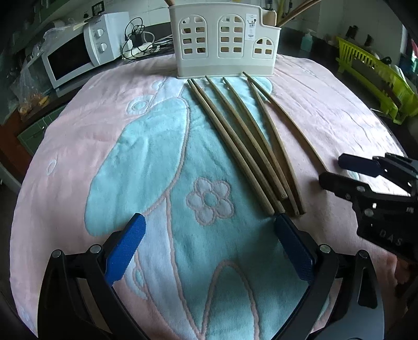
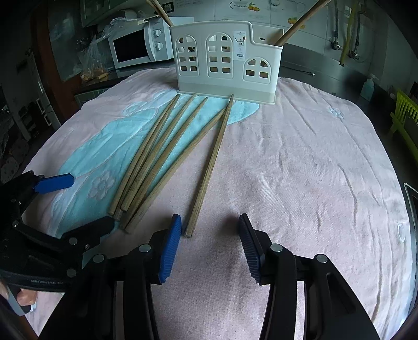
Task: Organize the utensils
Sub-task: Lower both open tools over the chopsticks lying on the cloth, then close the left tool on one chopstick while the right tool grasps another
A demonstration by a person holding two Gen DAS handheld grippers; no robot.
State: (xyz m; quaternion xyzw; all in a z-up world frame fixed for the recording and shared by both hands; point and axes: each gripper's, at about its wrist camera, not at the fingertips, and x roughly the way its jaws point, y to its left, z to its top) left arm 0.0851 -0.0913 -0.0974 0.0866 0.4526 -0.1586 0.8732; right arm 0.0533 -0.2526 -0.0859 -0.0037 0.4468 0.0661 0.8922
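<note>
Several wooden chopsticks (image 1: 248, 136) (image 2: 156, 157) lie fanned on a pink and teal towel (image 1: 104, 130), their far tips at a white utensil holder (image 1: 222, 39) (image 2: 224, 60) with window cut-outs. One chopstick (image 2: 211, 162) lies apart to the right, and its near end sits just inside the left pad of my open right gripper (image 2: 210, 227), untouched. My left gripper (image 1: 209, 235) is open with only towel between its fingers; its right fingertip (image 1: 284, 222) is beside the bundle's near ends. Each gripper shows in the other view: right gripper (image 1: 337, 170), left gripper (image 2: 83, 204). Some chopsticks (image 2: 300, 23) stand in the holder.
A white microwave (image 1: 73, 60) (image 2: 135, 44) stands behind the towel at the left, with cables (image 1: 141, 41) next to it. A green dish rack (image 1: 376, 78) is at the far right. Bare pink towel (image 2: 313, 170) stretches right of the chopsticks.
</note>
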